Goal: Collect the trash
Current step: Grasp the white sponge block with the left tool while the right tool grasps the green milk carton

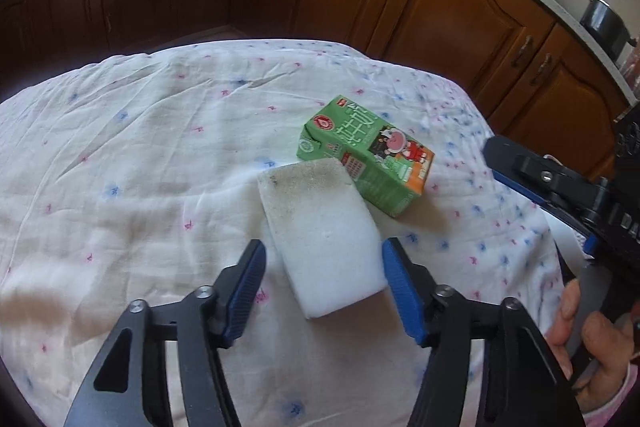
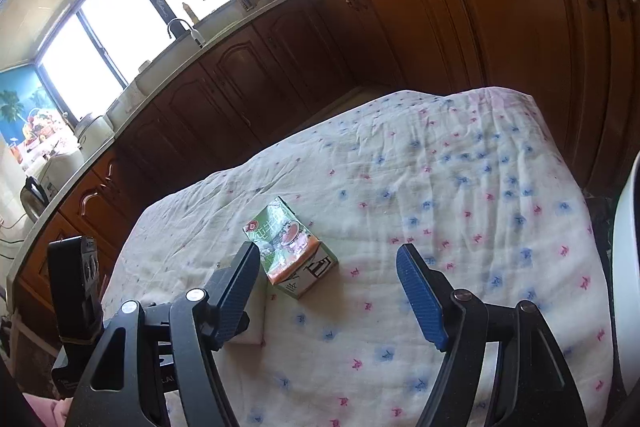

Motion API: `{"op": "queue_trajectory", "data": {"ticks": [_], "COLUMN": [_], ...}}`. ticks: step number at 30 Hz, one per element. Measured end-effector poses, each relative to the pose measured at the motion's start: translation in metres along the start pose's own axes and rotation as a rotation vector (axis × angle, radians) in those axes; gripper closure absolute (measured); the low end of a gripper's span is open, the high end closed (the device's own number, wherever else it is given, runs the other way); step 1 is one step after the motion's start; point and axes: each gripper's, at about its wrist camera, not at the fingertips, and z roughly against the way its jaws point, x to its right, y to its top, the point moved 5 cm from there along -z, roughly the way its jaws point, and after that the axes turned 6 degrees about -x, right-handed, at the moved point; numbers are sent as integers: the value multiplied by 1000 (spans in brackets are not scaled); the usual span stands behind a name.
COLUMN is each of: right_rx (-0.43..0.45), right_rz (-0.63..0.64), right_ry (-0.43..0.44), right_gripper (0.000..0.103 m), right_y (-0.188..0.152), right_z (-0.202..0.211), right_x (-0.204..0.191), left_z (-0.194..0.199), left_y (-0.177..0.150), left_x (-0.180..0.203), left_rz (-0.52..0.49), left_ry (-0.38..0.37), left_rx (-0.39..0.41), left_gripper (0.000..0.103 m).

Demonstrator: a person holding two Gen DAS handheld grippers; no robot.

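Observation:
A white foam block (image 1: 324, 239) with a grimy far end lies on the flowered cloth (image 1: 140, 167). It sits between the jaws of my left gripper (image 1: 323, 255), which is open: a strip of cloth shows by the left pad, and the right pad is almost against the block. A green milk carton (image 1: 368, 155) lies on its side just beyond the block and touches it. In the right wrist view the carton (image 2: 292, 247) lies ahead of my open right gripper (image 2: 327, 251), close to its left finger. The block (image 2: 252, 331) is mostly hidden behind that finger.
The cloth-covered table ends towards brown wooden cabinets (image 1: 440, 7) under a pale countertop (image 2: 192, 51) with a sink, a kettle and pots. A hand (image 1: 592, 339) holds the right gripper's body (image 1: 560, 179) at the table's right side. A white rounded object (image 2: 628, 267) stands at the right edge.

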Motion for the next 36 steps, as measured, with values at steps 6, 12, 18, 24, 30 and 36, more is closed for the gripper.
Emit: {"op": "queue_trajectory", "data": {"ticks": [6, 12, 18, 24, 30, 36], "right_rx": [-82, -154, -225, -219, -159, -50], "right_rz": [126, 321, 445, 409, 256, 33], "right_ry": [1, -81, -138, -178, -154, -109], "right_gripper": [30, 30, 33, 50, 50, 50], "right_y": [3, 3, 0, -7, -26, -55], "right_z": [-27, -59, -87, -81, -39, 14], "right_x": [-20, -47, -65, -58, -45, -16], "left_z": [33, 48, 47, 41, 42, 52], "left_y": [-10, -19, -20, -24, -25, -30], "left_x": [-24, -54, -58, -56, -43, -6], "left_rz": [-52, -63, -39, 11, -7, -72], "left_ry": [8, 0, 34, 76, 80, -14], "left_rx": [32, 10, -3, 19, 41, 52], "left_gripper": [55, 52, 48, 40, 54, 55]}}
